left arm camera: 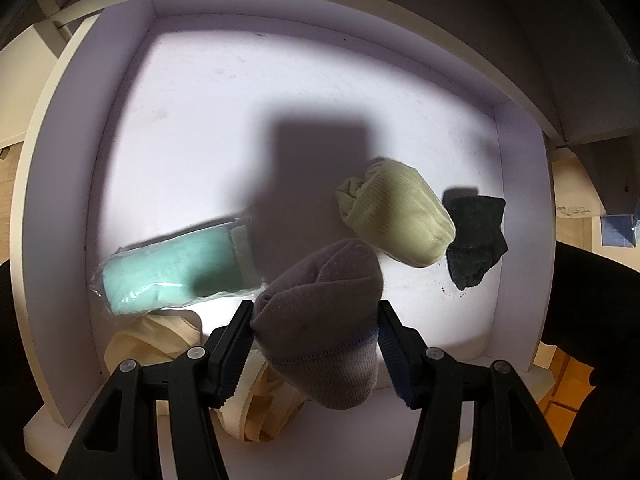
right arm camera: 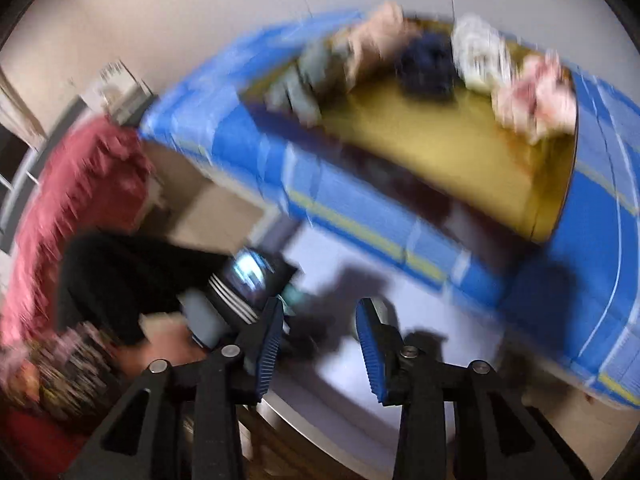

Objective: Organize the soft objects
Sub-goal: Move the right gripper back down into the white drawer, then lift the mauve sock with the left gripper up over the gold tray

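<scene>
Grey sock bundle (left arm camera: 320, 320) clamped between left tongs (left arm camera: 314, 312).

A white shelf bay (left arm camera: 320, 92) fills the left wrist view, brightly lit, with a wood floor (left arm camera: 560, 384) at 4 o'clock. The blurred right wrist view shows a pale wall (right arm camera: 200, 12) at 11 o'clock and a red cushion (right arm camera: 80, 184) at 9 o'clock.

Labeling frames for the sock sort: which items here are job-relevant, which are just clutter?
Job:
grey sock in left gripper
white drawer
green sock
dark sock
teal pack
cream cloth
blue basket

Clutter:
red cloth
</scene>
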Motion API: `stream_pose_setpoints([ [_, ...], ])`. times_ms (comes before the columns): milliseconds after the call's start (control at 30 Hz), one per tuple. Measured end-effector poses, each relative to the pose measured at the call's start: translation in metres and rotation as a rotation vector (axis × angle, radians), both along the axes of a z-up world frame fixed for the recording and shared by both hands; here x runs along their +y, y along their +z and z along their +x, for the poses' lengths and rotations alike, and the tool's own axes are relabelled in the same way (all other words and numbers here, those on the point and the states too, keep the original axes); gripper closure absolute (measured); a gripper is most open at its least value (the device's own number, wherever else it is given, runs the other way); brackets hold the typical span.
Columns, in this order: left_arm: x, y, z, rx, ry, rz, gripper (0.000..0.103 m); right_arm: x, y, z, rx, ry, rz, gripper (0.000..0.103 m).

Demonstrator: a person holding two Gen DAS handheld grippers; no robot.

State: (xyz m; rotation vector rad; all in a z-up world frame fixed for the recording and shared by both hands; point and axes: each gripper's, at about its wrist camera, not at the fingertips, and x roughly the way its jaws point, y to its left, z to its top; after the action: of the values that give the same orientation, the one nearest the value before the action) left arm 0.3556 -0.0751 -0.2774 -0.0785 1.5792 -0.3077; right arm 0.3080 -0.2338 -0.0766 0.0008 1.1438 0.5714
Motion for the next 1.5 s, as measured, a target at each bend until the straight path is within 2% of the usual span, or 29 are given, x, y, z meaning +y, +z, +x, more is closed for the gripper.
stream_pose_setpoints([
  [167,0.004,0.000,-0.003,-0.005,-0.004,0.013,0.042,0.001,-0.074,-0.008,0.104,-0.015,-0.148,0.064],
  [367,0.000,-0.002,-0.006,-0.021,-0.008,0.043,0.042,-0.001,-0.154,-0.009,0.279,-0.052,-0.228,0.063],
  [433,0.001,-0.002,-0.007,-0.029,-0.004,0.052,0.042,0.002,-0.167,-0.008,0.310,-0.042,-0.247,0.055],
  [733,0.004,0.013,-0.008,-0.106,0.005,0.082,0.043,0.003,-0.201,-0.002,0.390,-0.096,-0.320,0.054],
  [933,0.005,0.018,-0.008,-0.124,0.003,0.100,0.043,-0.009,-0.205,0.005,0.410,-0.154,-0.315,0.046],
  [1233,0.001,0.037,-0.018,-0.191,-0.020,0.133,0.043,-0.032,-0.210,0.012,0.474,-0.241,-0.289,0.044],
  [1500,-0.002,0.059,-0.026,-0.247,-0.036,0.131,0.043,-0.039,-0.206,0.019,0.467,-0.247,-0.280,0.041],
])
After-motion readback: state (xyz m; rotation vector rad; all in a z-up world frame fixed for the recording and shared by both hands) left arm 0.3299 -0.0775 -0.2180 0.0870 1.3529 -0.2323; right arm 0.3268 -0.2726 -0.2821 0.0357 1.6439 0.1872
